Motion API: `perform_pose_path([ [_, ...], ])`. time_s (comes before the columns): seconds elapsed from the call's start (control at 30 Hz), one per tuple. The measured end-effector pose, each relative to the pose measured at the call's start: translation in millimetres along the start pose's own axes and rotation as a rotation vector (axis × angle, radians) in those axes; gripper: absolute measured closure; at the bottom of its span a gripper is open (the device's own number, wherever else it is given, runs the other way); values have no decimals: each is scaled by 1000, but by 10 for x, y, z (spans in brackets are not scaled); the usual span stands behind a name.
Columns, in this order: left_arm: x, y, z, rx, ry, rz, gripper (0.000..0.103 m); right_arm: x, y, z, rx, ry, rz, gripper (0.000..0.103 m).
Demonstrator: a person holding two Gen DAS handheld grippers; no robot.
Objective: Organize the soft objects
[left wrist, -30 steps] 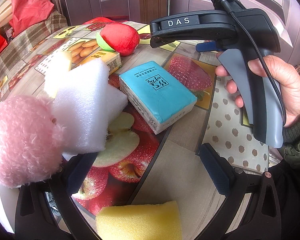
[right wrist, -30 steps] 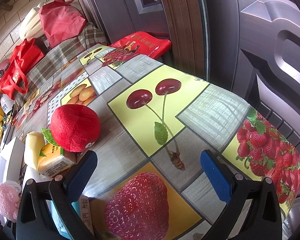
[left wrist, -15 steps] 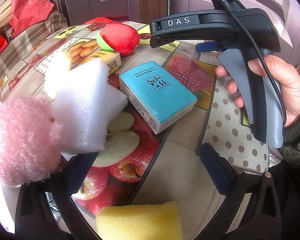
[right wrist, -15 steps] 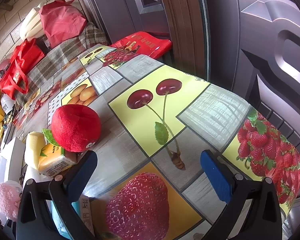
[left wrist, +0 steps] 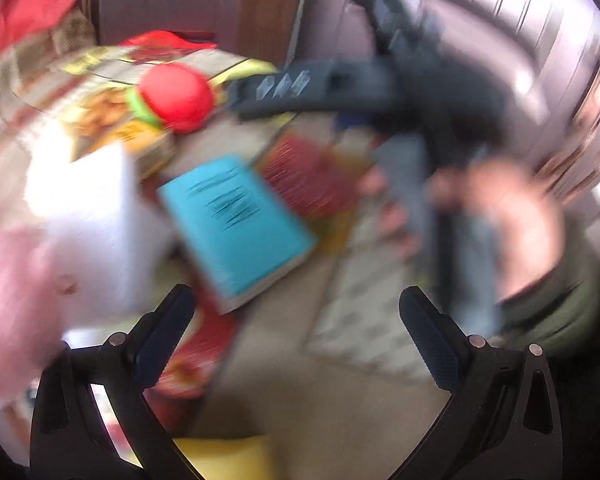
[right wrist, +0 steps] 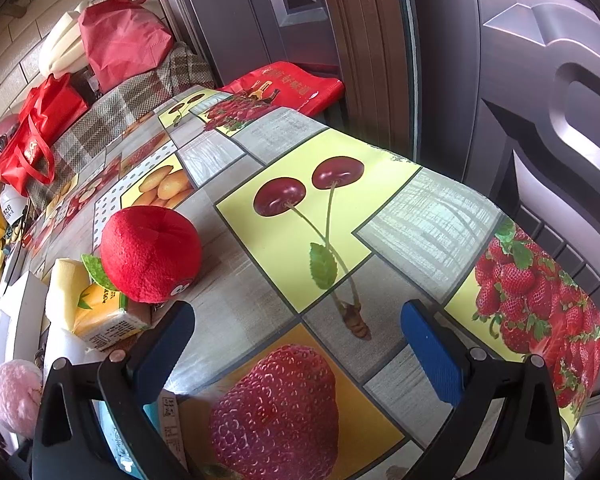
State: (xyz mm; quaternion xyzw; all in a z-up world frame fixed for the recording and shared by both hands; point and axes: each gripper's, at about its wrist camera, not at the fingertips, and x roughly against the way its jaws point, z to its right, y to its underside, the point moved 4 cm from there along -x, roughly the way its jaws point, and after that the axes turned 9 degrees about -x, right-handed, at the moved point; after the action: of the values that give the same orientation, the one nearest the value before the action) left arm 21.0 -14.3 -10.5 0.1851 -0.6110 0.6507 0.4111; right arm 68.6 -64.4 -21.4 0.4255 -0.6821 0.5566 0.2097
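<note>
the left wrist view is smeared by motion blur, so only coarse shapes can be read there. at the far left a fluffy pink plush ball (left wrist: 8, 304) is seen, touching a white foam block (left wrist: 88, 224) just to its right. the left gripper (left wrist: 296, 316) is held spread wide above the fruit-print tablecloth (left wrist: 284, 380), and nothing is pinched between its dark fingers (left wrist: 168, 328). a yellow sponge (left wrist: 220, 460) lies at the near edge, under that gripper. a turquoise tissue pack (left wrist: 236, 224) is placed near the middle, right of the foam. farther off, a round red plush apple with a green leaf (left wrist: 174, 96) is seen resting against an orange juice carton (left wrist: 140, 140). at the right, a hand (left wrist: 500, 220) is wrapped around the grey handle of the right gripper's body.

in the sharp right wrist view the pink plush ball (right wrist: 14, 396) sits at the left edge, then the juice carton (right wrist: 104, 316), with the red plush apple (right wrist: 150, 254) touching it. the right gripper (right wrist: 298, 328) is held spread over the tablecloth (right wrist: 300, 220), its blue pads (right wrist: 430, 352) apart and nothing between them. red bags (right wrist: 40, 120) are piled at the far left.
</note>
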Motion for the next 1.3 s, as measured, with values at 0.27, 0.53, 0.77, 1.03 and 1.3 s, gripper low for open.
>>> perform_pose_path([
  [0.27, 679, -145, -182, 319, 541, 338, 1, 4, 0, 3, -4, -5, 0, 0],
  [0.53, 1356, -237, -232, 448, 1014, 603, 1, 1, 1, -1, -4, -5, 0, 0],
  [0.77, 1800, -56, -901, 700, 1308, 865, 1, 0, 2, -1, -2, -3, 0, 0],
  [1.03, 2078, 31, -997, 636, 1245, 872, 1, -1, 1, 1, -6, -8, 1, 0],
  [1.3, 2407, -53, -959, 548, 1336, 879, 1, 3, 3, 13, -11, -16, 4, 0],
])
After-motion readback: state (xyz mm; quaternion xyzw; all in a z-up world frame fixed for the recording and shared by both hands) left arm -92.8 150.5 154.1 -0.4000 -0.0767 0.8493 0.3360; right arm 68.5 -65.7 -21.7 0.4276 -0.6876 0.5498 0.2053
